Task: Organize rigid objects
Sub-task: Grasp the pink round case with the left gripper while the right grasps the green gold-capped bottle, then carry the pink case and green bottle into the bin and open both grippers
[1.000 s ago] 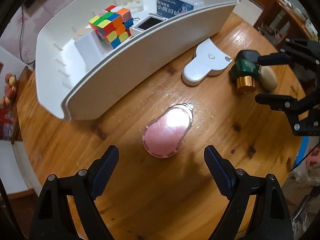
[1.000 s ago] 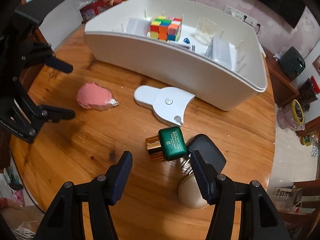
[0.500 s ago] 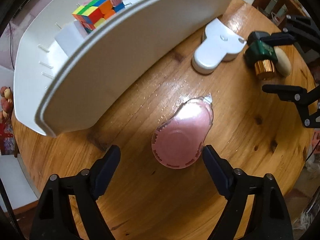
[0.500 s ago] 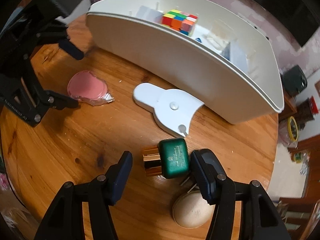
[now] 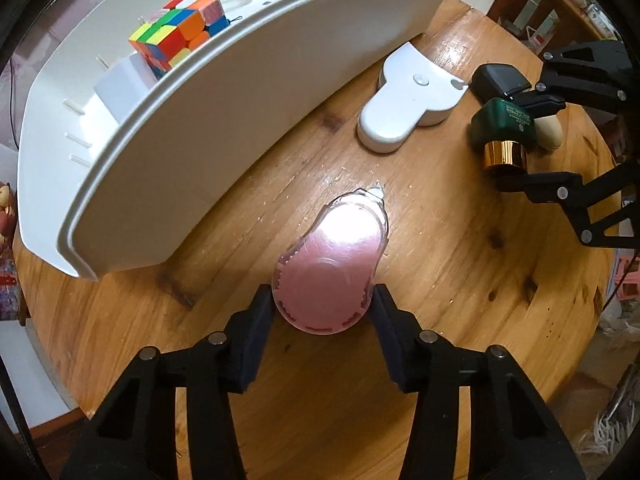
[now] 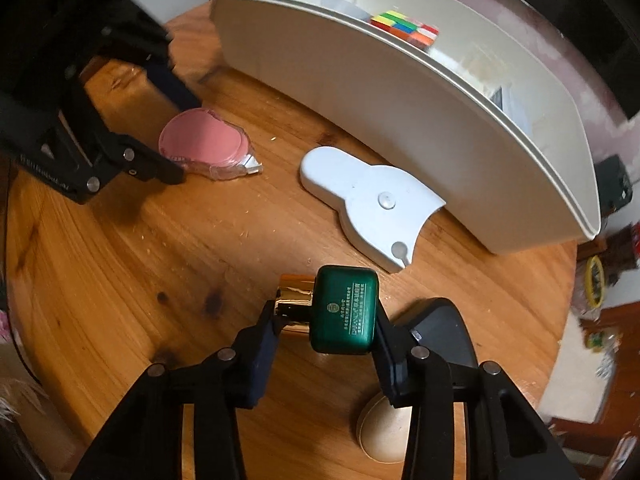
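The left gripper [image 5: 323, 308] is pointing down at the wooden table [image 5: 440, 280], its jaws having just been closing, and its pads are now pressing both sides of the pink dispenser [image 5: 328, 272], which is lying flat near the white bin [image 5: 240, 112]. The right gripper [image 6: 326, 330] has just been closing too and is clamping the green bottle [image 6: 345, 314], one pad sitting on its gold cap [image 6: 294, 304], the other on the green body. A black fob [image 6: 444, 328] and a beige egg [image 6: 384, 432] are lying just beside the bottle. A white case [image 6: 368, 204] is resting between bottle and bin. A colour cube [image 5: 180, 36] is sitting inside the bin
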{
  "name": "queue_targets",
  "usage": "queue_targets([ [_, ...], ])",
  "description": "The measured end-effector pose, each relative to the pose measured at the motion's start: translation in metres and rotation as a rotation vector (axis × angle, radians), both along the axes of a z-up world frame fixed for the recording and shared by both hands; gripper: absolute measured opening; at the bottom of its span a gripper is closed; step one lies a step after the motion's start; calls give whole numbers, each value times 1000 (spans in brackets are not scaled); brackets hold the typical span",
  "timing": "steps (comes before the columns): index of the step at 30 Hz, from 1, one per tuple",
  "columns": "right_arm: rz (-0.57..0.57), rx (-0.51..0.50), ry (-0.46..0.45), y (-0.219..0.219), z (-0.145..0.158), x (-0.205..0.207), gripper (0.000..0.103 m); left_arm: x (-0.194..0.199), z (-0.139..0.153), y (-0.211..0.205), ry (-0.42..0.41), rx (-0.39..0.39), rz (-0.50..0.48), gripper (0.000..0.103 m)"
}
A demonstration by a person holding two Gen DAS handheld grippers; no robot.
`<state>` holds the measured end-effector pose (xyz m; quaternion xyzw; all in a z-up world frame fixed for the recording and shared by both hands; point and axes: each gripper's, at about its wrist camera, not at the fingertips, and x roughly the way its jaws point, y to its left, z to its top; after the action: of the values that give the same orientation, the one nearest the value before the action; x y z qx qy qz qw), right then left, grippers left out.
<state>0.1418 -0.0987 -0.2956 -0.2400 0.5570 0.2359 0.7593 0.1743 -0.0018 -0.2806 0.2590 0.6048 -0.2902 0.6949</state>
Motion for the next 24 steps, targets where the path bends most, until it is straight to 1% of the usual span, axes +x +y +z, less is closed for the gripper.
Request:
queue_targets([
  [3, -36, 29, 29, -3, 0, 2, 43, 1, -1, 1, 2, -19, 52, 53],
  [7, -82, 57, 57, -4, 3, 1, 43, 3, 1, 8, 56, -87, 178, 53],
  [10, -110, 93, 62, -4, 10, -6, 43, -4, 6, 9, 66, -112, 239, 52],
  [11, -121, 109, 63, -4, 14, -9, 43, -9, 9, 8, 61, -114, 256, 52],
  [12, -129, 120, 62, -4, 19, -3, 43, -14, 14, 6, 53, -120, 267, 52],
  [14, -146, 143, 57, -5, 28, -5, 43, -26, 27, 5, 42, -162, 292, 52],
  [19, -168, 210, 36, -9, 53, -12, 43, -42, 53, 0, 3, -218, 336, 52],
  [22, -175, 226, 7, -15, 74, -23, 43, -51, 79, 5, -49, -244, 365, 52],
  [23, -179, 235, -2, -18, 80, -14, 43, -50, 90, 9, -69, -257, 376, 52],
  [24, -186, 245, -15, -21, 88, -14, 43, -48, 98, 12, -86, -265, 387, 52],
])
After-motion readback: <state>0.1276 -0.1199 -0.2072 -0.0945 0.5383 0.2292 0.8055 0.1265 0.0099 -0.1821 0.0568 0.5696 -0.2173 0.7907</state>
